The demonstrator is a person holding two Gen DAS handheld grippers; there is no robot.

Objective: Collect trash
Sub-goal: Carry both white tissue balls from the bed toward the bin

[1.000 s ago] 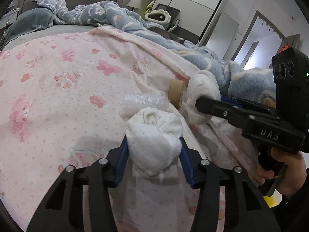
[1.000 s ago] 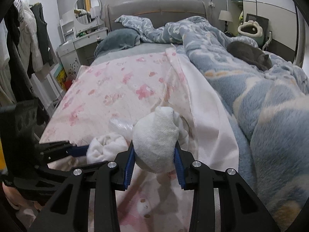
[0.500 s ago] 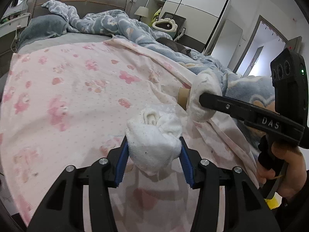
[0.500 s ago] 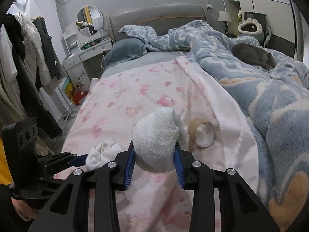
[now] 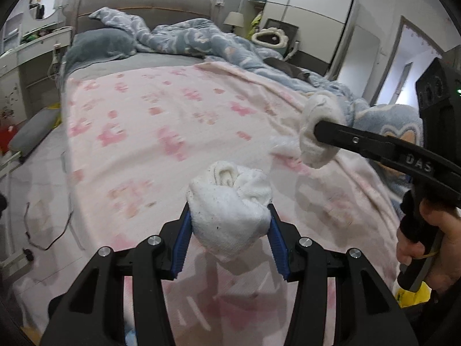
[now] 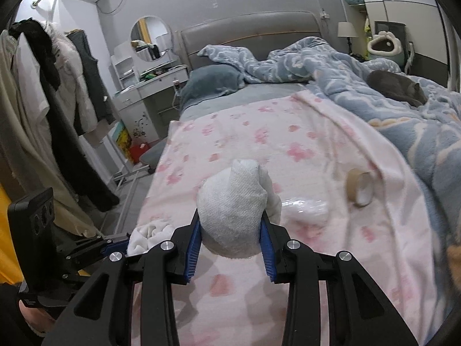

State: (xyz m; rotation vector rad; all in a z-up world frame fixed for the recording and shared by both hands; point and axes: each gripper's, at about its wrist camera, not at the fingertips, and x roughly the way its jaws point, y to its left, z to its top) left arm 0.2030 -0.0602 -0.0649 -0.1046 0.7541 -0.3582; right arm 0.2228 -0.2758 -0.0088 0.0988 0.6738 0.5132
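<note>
Ahead of both my pairs of fingers lies the pale pink bedspread printed with darker pink paw shapes (image 6: 288, 155), spread flat over the near half of the bed. Past my right fingertips and off to their right side is the fluffy blue-and-cream blanket (image 6: 403, 121), heaped up, with a grey cat (image 6: 397, 88) curled on it farther back.

My right gripper (image 6: 230, 230) has its blue-padded fingers (image 6: 193, 245) partly closed and pressed against both sides of a balled-up white terry cloth wad (image 6: 230, 210), which is lifted off the bedspread. My left gripper (image 5: 229, 226) is in the same state: its blue pads (image 5: 182, 242) pinch a second crumpled white cloth bundle (image 5: 230, 199) from either side, held above the pink cover. From the left wrist, the right gripper's wad (image 5: 319, 132) shows ahead of and to the right of my left fingers.

Just right of the right fingertips, lying on the bedspread, is a crumpled clear plastic wrapper (image 6: 305, 210). Beyond it, farther right, a brown roll of packing tape (image 6: 360, 187) rests tilted on its edge.
</note>
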